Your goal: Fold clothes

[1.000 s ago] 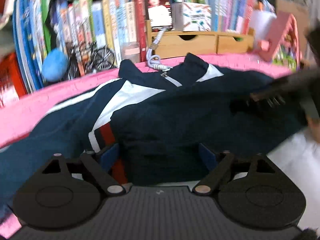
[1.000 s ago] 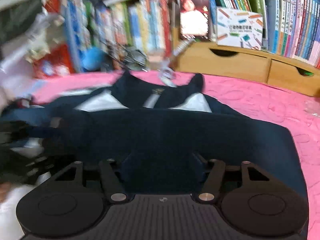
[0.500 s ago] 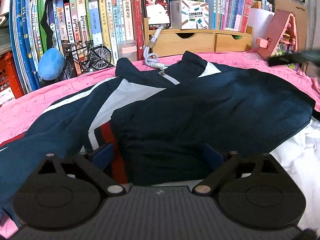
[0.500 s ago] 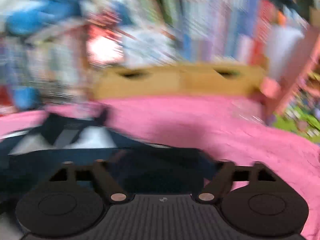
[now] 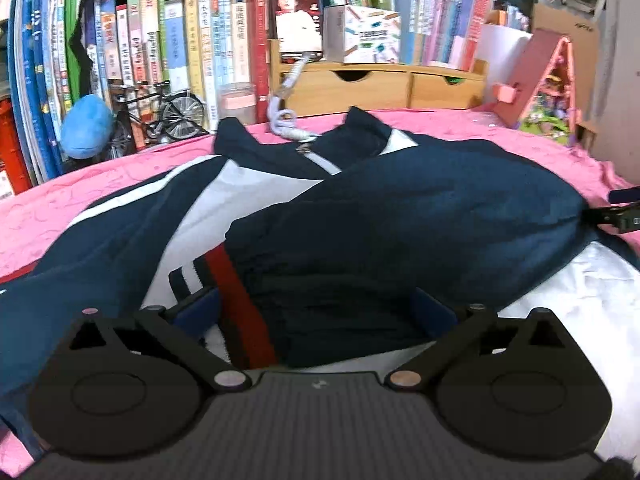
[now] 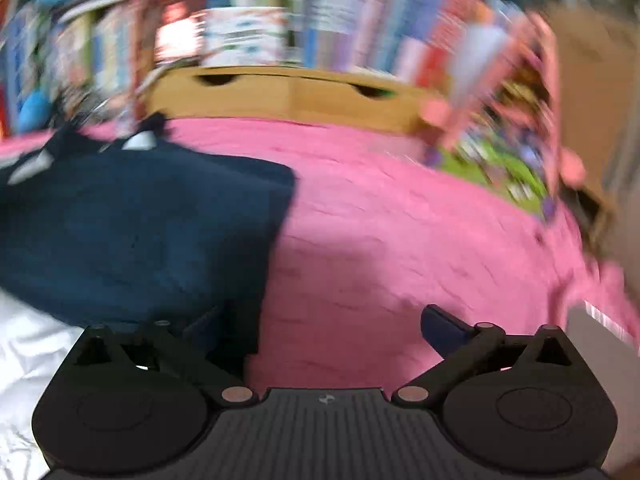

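Note:
A navy jacket (image 5: 420, 220) with white panels and a red stripe lies on the pink bedspread (image 5: 48, 216), its right side folded over the middle. My left gripper (image 5: 316, 308) hovers at the jacket's near hem. Its jaws are opening wide, with the folded hem between the fingers and not pinched. My right gripper (image 6: 330, 324) is over bare pink bedspread (image 6: 400, 240) beside the jacket's right edge (image 6: 140, 232). Its jaws are opening too, and its left finger overlaps the jacket's edge. In the left wrist view the right gripper (image 5: 616, 216) shows at the far right.
A white cloth (image 5: 580, 300) lies under the jacket's near right. At the back stand a wooden drawer box (image 5: 380, 88), rows of books (image 5: 180, 52), a model bicycle (image 5: 160, 116), a blue plush (image 5: 86, 126) and a pink toy house (image 5: 548, 84). A coiled cable (image 5: 286, 120) rests by the collar.
My right gripper has let go of the jacket, swung off to the right over the bedspread and spread its jaws. My left gripper kept its place and widened its jaws.

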